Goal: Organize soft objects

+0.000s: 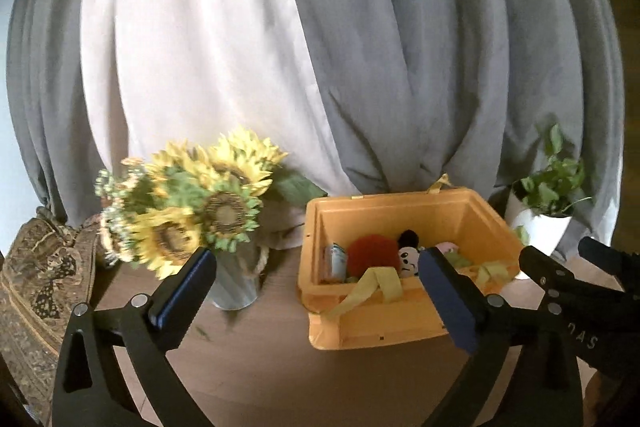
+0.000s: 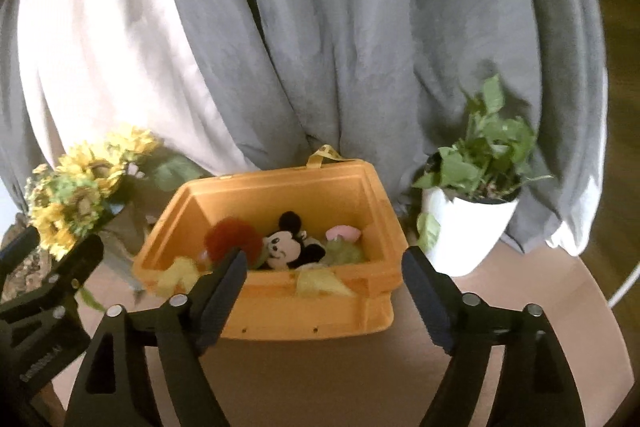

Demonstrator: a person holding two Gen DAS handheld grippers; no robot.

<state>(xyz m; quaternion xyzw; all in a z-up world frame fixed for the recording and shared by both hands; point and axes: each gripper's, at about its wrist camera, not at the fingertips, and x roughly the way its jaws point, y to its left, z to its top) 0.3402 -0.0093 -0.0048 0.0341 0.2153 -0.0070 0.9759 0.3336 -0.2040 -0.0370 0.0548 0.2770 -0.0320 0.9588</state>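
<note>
An orange bin (image 1: 380, 323) (image 2: 312, 311) stands on the wooden table in front of both grippers. Inside it lie a red fuzzy ball (image 1: 372, 253) (image 2: 230, 235), a black-and-white mouse plush (image 1: 408, 259) (image 2: 286, 247), a pink soft piece (image 2: 343, 233) and yellow-green cloth strips (image 1: 376, 285) (image 2: 320, 283) that hang over its front rim. My left gripper (image 1: 316, 263) is held wide open and empty, short of the bin. Beside it my right gripper (image 2: 326, 259) is also open with nothing between its fingers. Each gripper shows at the edge of the other's view.
A vase of sunflowers (image 1: 236, 283) (image 2: 80, 203) stands left of the bin and a white potted plant (image 1: 540, 227) (image 2: 468, 227) to its right. Grey and white curtains (image 1: 360, 47) hang behind. A patterned cloth (image 1: 40, 267) lies at the far left.
</note>
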